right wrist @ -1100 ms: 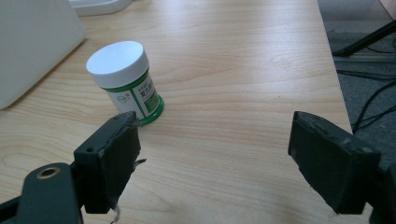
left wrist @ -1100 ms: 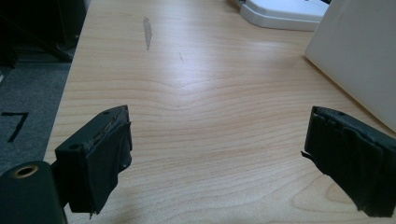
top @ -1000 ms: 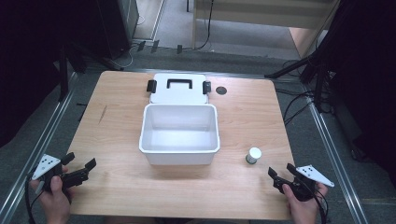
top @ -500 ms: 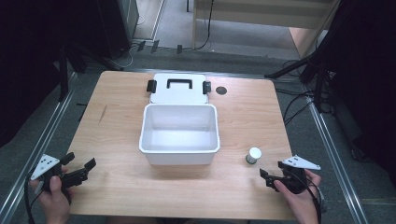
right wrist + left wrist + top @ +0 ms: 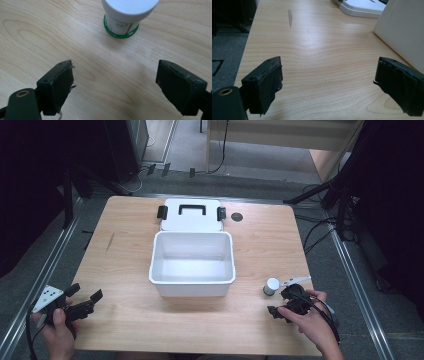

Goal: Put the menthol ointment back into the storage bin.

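A small jar [image 5: 271, 286] with a white cap stands upright on the wooden table [image 5: 125, 250], just right of the open white box [image 5: 191, 285]. My right gripper [image 5: 277, 302] is open close behind the jar, nothing between its fingers. In the right gripper view the jar [image 5: 124, 18], with a green base and a label, stands ahead of the open right gripper [image 5: 115, 85] and apart from it. My left gripper [image 5: 86, 293] rests open near the table's front left corner. The left gripper [image 5: 327, 85] looks along bare wood with the box wall [image 5: 404, 27] at its right.
The box's white lid [image 5: 191, 215] with a black handle and two black latches lies flat behind the box; the lid [image 5: 362, 6] also shows far off in the left gripper view. A dark round hole [image 5: 237, 217] sits in the table right of the lid. Floor rails run along both table sides.
My right gripper has moved left from the table's right edge and turned toward the jar, ending close to it. The left gripper has stayed put.
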Action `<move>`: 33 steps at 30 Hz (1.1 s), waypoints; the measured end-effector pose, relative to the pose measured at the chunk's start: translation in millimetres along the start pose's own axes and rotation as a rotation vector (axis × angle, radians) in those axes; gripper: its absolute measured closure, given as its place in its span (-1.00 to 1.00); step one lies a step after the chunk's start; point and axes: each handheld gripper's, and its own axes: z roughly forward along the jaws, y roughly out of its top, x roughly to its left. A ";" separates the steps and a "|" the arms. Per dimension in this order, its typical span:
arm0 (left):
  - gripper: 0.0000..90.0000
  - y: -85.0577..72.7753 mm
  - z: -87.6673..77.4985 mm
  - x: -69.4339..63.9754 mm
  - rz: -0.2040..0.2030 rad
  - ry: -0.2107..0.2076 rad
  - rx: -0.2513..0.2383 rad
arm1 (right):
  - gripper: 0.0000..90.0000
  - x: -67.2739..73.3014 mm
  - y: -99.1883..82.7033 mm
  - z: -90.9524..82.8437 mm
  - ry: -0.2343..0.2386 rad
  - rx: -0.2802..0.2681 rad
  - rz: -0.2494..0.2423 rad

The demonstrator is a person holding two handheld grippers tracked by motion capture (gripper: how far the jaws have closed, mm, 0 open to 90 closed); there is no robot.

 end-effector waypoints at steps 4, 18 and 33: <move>-0.82 0.2 0.4 -0.3 0.007 0.000 0.005 | -0.67 1.1 15.2 -4.2 -0.008 0.063 -0.019; -0.82 0.3 0.8 -0.1 0.003 0.001 0.010 | -0.57 12.0 47.5 3.6 -0.050 0.240 -0.055; -0.82 0.7 1.4 0.8 -0.006 0.000 0.014 | -0.43 4.3 75.1 7.4 -0.092 0.295 0.006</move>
